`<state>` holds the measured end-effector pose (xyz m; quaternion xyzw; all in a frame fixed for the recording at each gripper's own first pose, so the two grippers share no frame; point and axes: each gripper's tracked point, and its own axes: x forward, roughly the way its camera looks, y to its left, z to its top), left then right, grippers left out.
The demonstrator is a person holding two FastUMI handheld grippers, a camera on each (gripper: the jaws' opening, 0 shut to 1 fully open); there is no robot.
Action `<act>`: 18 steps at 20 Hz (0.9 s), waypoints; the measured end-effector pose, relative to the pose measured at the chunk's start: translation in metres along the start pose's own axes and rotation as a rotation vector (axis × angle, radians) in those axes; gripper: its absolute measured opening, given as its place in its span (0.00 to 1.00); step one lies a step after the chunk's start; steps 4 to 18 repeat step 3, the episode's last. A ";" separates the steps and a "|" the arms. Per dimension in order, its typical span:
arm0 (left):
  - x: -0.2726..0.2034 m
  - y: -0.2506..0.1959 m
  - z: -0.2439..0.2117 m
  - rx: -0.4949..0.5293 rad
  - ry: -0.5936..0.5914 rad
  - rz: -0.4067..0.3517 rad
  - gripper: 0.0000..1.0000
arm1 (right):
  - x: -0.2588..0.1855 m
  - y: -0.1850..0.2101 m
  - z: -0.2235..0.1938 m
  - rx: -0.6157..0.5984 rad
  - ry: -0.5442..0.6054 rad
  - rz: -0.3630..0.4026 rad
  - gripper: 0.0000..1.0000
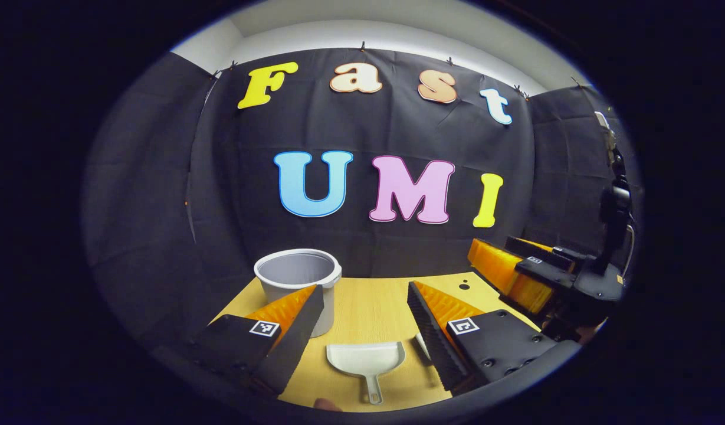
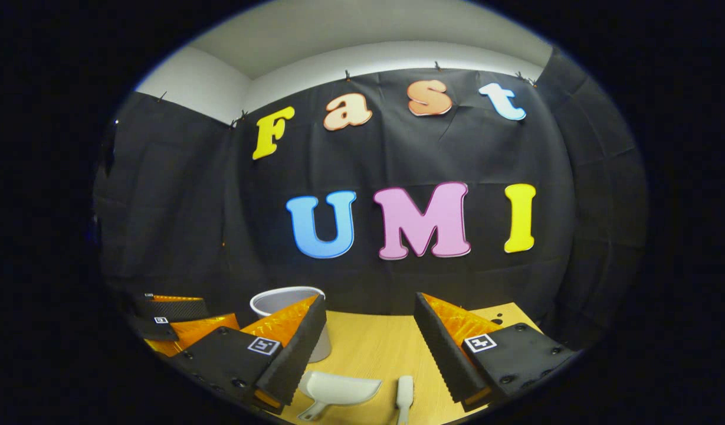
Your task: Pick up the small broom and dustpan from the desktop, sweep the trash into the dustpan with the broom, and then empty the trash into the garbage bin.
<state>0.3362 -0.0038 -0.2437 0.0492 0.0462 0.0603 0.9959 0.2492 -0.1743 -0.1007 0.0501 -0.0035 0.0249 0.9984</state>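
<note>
Your left claw (image 1: 365,321) is spread wide and holds nothing; the dustpan (image 1: 365,361) lies flat on the desk (image 1: 368,301) right below the gap between its fingers, handle pointing back toward you. The broom (image 1: 422,345) is just right of the pan, mostly hidden behind your right-hand finger, so you see only a white sliver of it. The bin (image 1: 299,277) stands upright beyond your left-hand finger, near the desk's far left corner.

Your right claw (image 2: 369,336) is also wide and empty. In the right gripper view the dustpan (image 2: 337,391) sits low and left of the gap, beside the left-hand finger, and the broom (image 2: 404,396) lies just right of it, the two apart. The bin (image 2: 285,304) is partly behind the left-hand finger.

You have one dustpan, one broom, one bin, two claws. I cannot make out any trash on the desk.

The desk's far edge meets the black wall; bare wood lies between the bin and the right claw (image 1: 518,274), which hangs over the desk's right side in the left gripper view
</note>
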 end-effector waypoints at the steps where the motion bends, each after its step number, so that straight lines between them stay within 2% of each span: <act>1: -0.002 0.000 -0.001 0.008 -0.012 0.010 0.86 | 0.003 -0.002 -0.001 0.000 -0.010 0.005 0.97; 3: -0.007 -0.007 0.000 0.008 -0.027 0.027 0.86 | -0.002 -0.002 0.010 0.001 -0.047 0.003 0.97; 18: -0.007 -0.007 0.000 0.008 -0.027 0.027 0.86 | -0.002 -0.002 0.010 0.001 -0.047 0.003 0.97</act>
